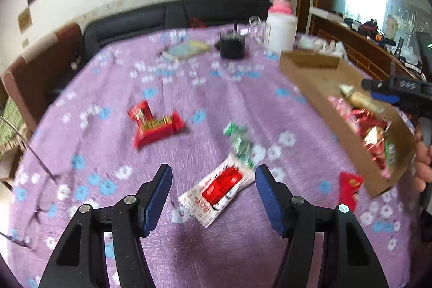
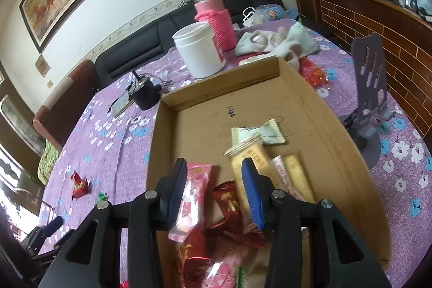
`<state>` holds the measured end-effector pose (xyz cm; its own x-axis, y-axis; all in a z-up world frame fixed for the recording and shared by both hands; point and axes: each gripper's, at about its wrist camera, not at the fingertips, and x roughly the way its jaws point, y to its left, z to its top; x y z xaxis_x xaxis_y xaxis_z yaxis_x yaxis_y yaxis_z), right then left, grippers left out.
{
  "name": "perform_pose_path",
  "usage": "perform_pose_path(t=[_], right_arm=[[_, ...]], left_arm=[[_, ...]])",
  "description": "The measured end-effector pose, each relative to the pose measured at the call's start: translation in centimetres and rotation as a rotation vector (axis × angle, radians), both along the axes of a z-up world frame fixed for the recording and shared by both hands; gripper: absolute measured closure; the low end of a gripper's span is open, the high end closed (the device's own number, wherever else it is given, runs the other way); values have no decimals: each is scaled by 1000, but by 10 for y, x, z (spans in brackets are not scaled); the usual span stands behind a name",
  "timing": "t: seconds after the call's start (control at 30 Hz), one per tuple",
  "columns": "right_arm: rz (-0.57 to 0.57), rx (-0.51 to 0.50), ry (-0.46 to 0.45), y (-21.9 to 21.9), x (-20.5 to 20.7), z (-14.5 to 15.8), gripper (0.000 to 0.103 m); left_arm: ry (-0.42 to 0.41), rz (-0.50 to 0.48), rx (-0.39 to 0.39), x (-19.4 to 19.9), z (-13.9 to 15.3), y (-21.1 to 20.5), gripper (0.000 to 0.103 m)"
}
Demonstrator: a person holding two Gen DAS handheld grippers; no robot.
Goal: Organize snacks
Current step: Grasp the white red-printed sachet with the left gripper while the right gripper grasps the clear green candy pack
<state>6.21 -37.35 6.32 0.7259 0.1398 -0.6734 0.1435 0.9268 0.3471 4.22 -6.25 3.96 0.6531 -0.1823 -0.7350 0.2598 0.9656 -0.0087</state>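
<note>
1. We see the left gripper (image 1: 213,196) above the purple flowered counter (image 1: 167,88); its fingers (image 1: 159,196) stand released, with nothing pressed between them.
2. A white-and-red snack packet (image 1: 216,192) lies flat on the counter, showing in the gap between those fingers but untouched by them. A green candy (image 1: 240,143) lies just beyond it.
3. Two red snack packets (image 1: 154,123) lie together farther out; another red packet (image 1: 349,188) lies just beside the cardboard tray (image 1: 318,88).
4. The right gripper (image 2: 213,193) hangs over the near end of the tray (image 2: 199,126). Its fingers (image 2: 251,193) are partly apart and grasp nothing.
5. The tray holds a pink packet (image 2: 197,180), dark red wrappers (image 2: 226,203), a yellow packet (image 2: 249,158) and a pale packet (image 2: 259,132).
6. A white jar (image 2: 198,53) and a pink bottle (image 2: 216,20) stand beyond the tray.
</note>
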Motion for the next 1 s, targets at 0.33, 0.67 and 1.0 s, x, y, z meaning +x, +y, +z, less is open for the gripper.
perform_pose_path(t=[0.33, 0.67, 1.0], right_arm=[[47, 2, -33, 15, -6, 9, 62], [286, 44, -33, 92, -14, 14, 62], [422, 73, 166, 180, 21, -15, 63]], left_arm=[[2, -24, 161, 11, -23, -31, 54], [-25, 102, 89, 16, -12, -3, 73], [-61, 289, -77, 17, 7, 51, 72]])
